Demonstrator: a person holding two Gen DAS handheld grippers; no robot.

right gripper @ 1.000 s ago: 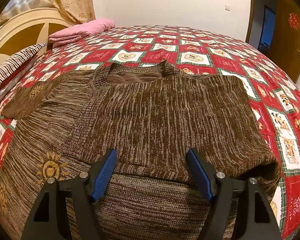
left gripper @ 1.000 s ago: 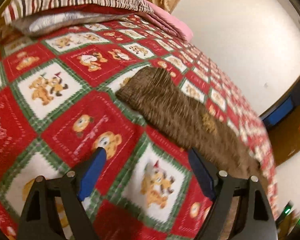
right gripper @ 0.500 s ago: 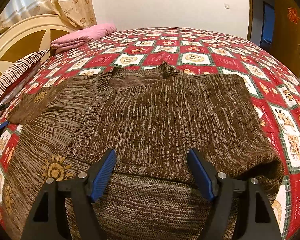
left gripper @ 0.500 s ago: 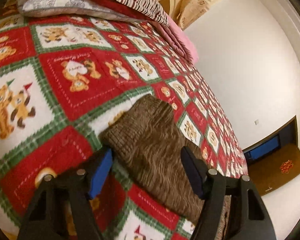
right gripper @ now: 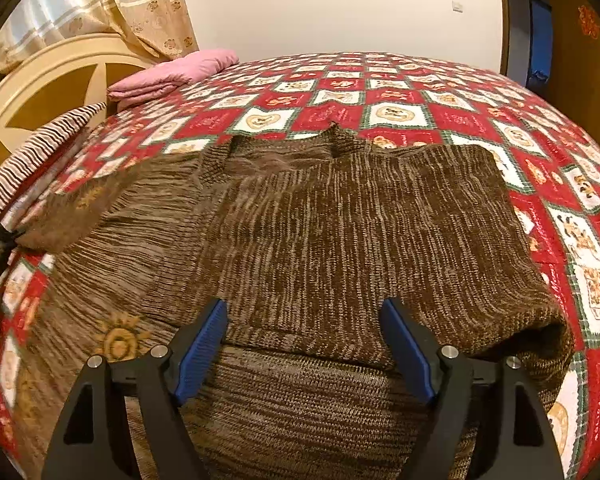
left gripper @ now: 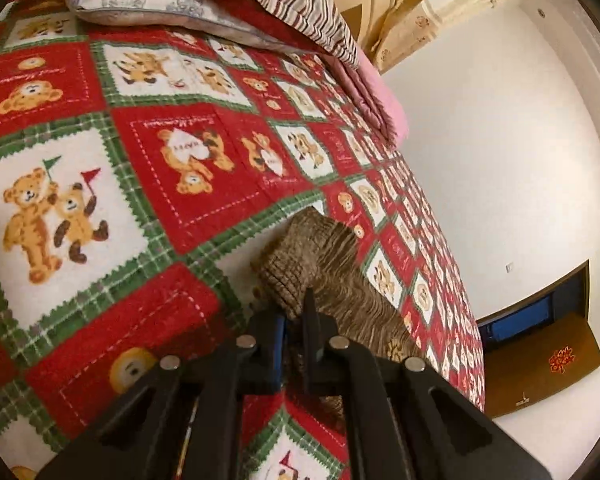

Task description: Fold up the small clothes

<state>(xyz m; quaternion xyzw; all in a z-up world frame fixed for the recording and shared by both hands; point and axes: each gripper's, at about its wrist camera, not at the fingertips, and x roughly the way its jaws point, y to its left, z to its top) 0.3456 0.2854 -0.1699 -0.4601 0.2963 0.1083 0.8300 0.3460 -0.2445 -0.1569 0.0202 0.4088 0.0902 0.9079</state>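
A brown knit sweater (right gripper: 340, 240) lies on the teddy-bear quilt (left gripper: 120, 160); left gripper (left gripper: 296, 320) pinches its sleeve cuff (left gripper: 296, 256), right gripper (right gripper: 304, 344) is opening above its hem.

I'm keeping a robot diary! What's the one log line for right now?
left gripper: shut on sweater cuff | right gripper: opening, nothing held, over sweater

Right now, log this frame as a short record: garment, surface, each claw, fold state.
garment: brown knit sweater, lying flat
surface: red teddy-bear quilt on a bed
left claw: shut on the sleeve cuff
right claw: opening, over the sweater's lower part, gripping nothing
fold state: one side already folded over the body; other sleeve still out
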